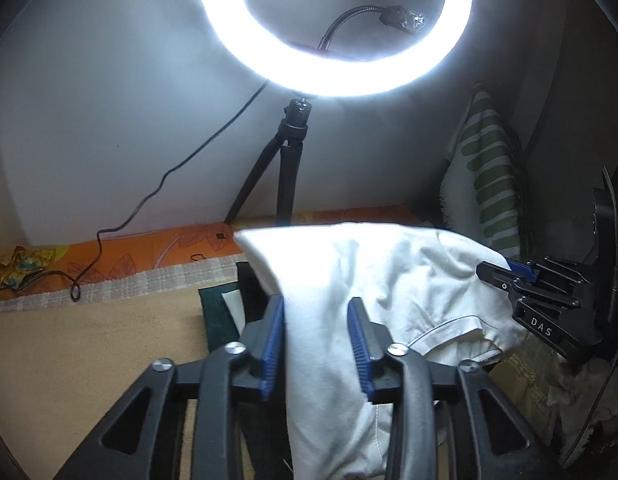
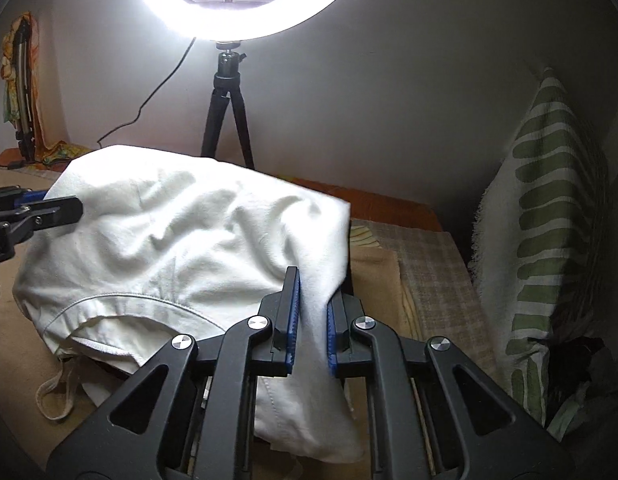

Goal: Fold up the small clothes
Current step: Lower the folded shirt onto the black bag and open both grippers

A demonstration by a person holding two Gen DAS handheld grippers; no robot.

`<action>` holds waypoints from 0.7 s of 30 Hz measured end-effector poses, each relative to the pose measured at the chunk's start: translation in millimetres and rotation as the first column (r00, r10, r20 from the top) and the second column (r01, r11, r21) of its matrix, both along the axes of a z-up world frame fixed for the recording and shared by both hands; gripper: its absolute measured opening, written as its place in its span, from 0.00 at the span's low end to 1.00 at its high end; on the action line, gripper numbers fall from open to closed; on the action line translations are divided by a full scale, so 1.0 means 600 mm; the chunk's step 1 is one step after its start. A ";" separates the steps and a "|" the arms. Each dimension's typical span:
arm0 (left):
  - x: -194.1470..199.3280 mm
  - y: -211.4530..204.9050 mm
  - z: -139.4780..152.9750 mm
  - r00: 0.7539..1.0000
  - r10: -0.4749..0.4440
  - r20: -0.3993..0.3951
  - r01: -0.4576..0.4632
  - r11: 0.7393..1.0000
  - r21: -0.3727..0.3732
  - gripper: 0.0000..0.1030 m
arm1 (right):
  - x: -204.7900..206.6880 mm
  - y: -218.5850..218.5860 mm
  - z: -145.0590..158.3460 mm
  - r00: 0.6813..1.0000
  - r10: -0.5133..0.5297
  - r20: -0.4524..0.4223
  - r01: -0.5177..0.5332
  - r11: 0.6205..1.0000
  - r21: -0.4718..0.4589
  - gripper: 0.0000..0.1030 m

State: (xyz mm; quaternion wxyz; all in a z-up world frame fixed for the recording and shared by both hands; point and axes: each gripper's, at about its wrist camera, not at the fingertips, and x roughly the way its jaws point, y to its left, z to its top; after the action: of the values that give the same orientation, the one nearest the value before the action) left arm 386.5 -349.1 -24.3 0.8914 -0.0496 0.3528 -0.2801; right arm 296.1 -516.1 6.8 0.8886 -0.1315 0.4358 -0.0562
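Observation:
A white garment [image 1: 389, 280] hangs lifted between both grippers above the beige bed cover [image 1: 89, 344]. My left gripper [image 1: 315, 312] is shut on its left edge, cloth bunched between the blue pads. My right gripper [image 2: 311, 292] is shut on the garment's [image 2: 181, 232] right edge. The right gripper also shows in the left wrist view [image 1: 505, 272], pinching the far corner. The left gripper shows at the left of the right wrist view [image 2: 57, 204]. A stitched hem and a loose strap [image 2: 57, 396] hang below.
A lit ring light [image 1: 337, 28] on a black tripod [image 1: 285, 176] stands at the wall behind, its cable [image 1: 149, 196] trailing left. A green-striped white cushion [image 2: 545, 248] leans at the right. A dark green folded cloth [image 1: 221, 316] lies under the garment. An orange patterned sheet [image 1: 157, 248] borders the bed.

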 end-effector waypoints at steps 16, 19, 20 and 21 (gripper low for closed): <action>-0.063 0.051 0.050 0.998 0.004 0.059 -0.006 0.999 0.037 0.63 | -0.052 0.025 0.070 0.996 -0.054 0.069 0.050 0.997 0.061 0.42; -0.086 0.065 0.066 0.997 -0.001 0.072 -0.001 0.999 0.035 0.65 | -0.072 0.042 0.088 0.995 -0.052 0.081 0.047 0.997 0.066 0.42; -0.094 0.070 0.072 0.997 -0.002 0.075 0.000 0.999 0.033 0.67 | -0.079 0.048 0.094 0.995 -0.051 0.085 0.046 0.997 0.067 0.42; -0.102 0.074 0.078 0.997 -0.005 0.080 0.002 1.000 0.029 0.69 | -0.087 0.055 0.101 0.995 -0.048 0.088 0.042 0.997 0.070 0.42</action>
State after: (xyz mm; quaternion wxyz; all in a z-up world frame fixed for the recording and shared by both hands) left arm 325.3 -304.7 22.4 0.9050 -0.0246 0.3209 -0.2782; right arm 243.8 -483.1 67.4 0.9098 -0.0884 0.4000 -0.0671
